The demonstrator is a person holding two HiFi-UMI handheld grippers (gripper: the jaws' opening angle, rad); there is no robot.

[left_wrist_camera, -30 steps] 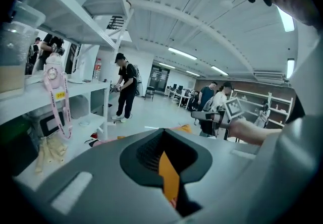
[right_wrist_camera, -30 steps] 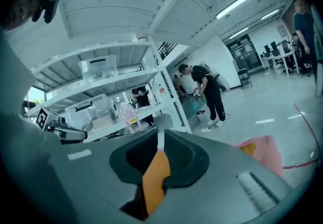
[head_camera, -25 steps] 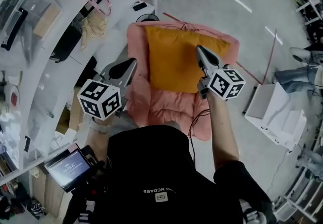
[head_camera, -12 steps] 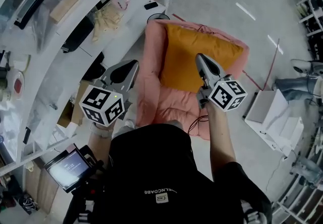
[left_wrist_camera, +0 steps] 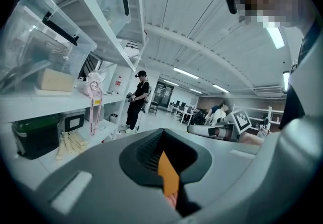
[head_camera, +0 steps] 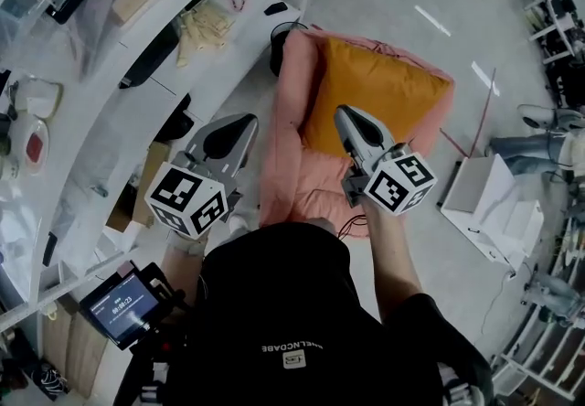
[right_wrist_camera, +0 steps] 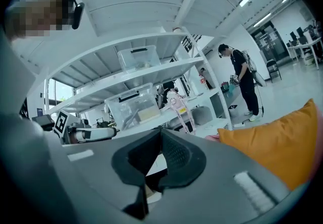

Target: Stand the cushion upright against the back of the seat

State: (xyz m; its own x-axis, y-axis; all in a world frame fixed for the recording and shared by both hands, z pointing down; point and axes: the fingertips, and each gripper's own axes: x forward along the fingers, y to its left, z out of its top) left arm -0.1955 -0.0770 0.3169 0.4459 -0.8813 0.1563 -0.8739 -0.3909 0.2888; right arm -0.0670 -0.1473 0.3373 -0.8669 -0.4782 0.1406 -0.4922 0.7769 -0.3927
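Note:
An orange cushion (head_camera: 379, 93) leans against the far back of the pink padded seat (head_camera: 285, 157) in the head view. My left gripper (head_camera: 239, 124) hangs shut and empty beside the seat's left edge, clear of the fabric. My right gripper (head_camera: 345, 117) is shut too, holding nothing, in front of the cushion's near lower edge. In the left gripper view the jaws (left_wrist_camera: 162, 150) meet, and a sliver of the orange cushion (left_wrist_camera: 169, 180) shows behind them. Right of the closed jaws (right_wrist_camera: 160, 143) in the right gripper view the cushion (right_wrist_camera: 277, 142) stands with a corner pointing up.
White shelving (head_camera: 101, 84) with plastic boxes and small items runs along the left. A black bin (head_camera: 279, 40) stands behind the seat's left corner. A white box (head_camera: 494, 203) and a person's legs (head_camera: 539, 134) are on the right. A small screen (head_camera: 114, 308) sits at lower left.
Both grippers have drawn back from the cushion toward me, the right one ending lower and further left. The cushion stays against the seat back. The view has swung left.

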